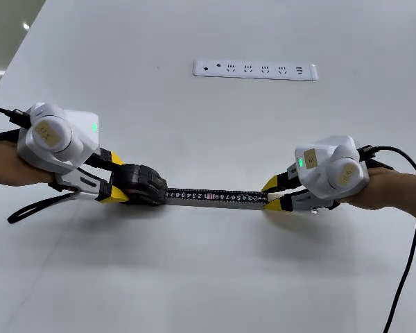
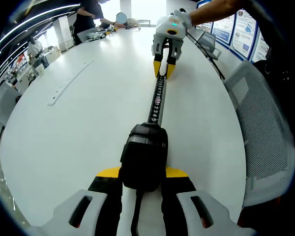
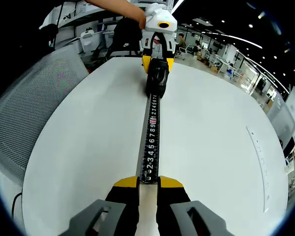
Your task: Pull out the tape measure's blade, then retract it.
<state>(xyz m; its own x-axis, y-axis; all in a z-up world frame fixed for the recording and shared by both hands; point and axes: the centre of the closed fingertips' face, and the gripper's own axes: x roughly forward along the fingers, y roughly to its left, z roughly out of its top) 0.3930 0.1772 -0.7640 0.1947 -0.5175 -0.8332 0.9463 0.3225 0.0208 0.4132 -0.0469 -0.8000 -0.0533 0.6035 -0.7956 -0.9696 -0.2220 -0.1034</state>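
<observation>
The black tape measure case (image 1: 140, 185) lies on the white table, with my left gripper (image 1: 118, 179) shut around it; in the left gripper view the case (image 2: 145, 155) sits between the yellow-tipped jaws of that gripper (image 2: 143, 173). Its black blade (image 1: 215, 196) with white numerals stretches flat along the table toward my right gripper (image 1: 272, 195). That gripper (image 3: 148, 183) is shut on the blade's end (image 3: 148, 178). In the right gripper view the blade (image 3: 151, 140) runs straight to the case (image 3: 157, 78). A black wrist strap (image 1: 35, 207) trails from the case.
A white power strip (image 1: 255, 69) lies flat at the far side of the table (image 1: 208, 277). A black cable (image 1: 405, 263) hangs off the right gripper. Mesh office chairs (image 2: 268, 142) stand at the table's edge. People work at a distant bench (image 2: 96, 22).
</observation>
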